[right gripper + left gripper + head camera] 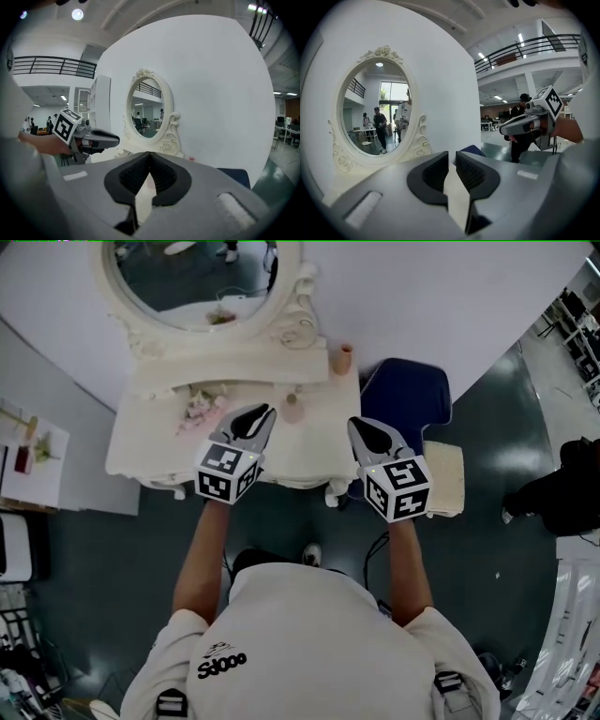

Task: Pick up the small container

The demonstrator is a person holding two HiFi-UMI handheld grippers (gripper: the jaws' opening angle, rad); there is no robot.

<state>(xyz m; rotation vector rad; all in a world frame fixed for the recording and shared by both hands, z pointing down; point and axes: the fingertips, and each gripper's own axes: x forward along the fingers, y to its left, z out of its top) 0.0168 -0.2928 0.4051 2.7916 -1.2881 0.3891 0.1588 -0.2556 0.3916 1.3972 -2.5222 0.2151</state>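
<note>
A small pale pink container [292, 409] stands on the white dressing table [150, 451], near the middle of its top. My left gripper [265, 414] hovers over the table's front, just left of the container and apart from it. In the left gripper view its jaws [452, 155] stand slightly apart with nothing between them. My right gripper [356, 426] hangs over the table's right end, to the right of the container. In the right gripper view its tips [150, 153] touch and hold nothing.
An oval mirror [202, 277] in an ornate white frame rises at the table's back. A pink cup [345, 359] stands at the back right and a pink flower sprig [200, 412] lies at the left. A dark blue chair [408, 395] and a cream cushion [448, 476] are on the right.
</note>
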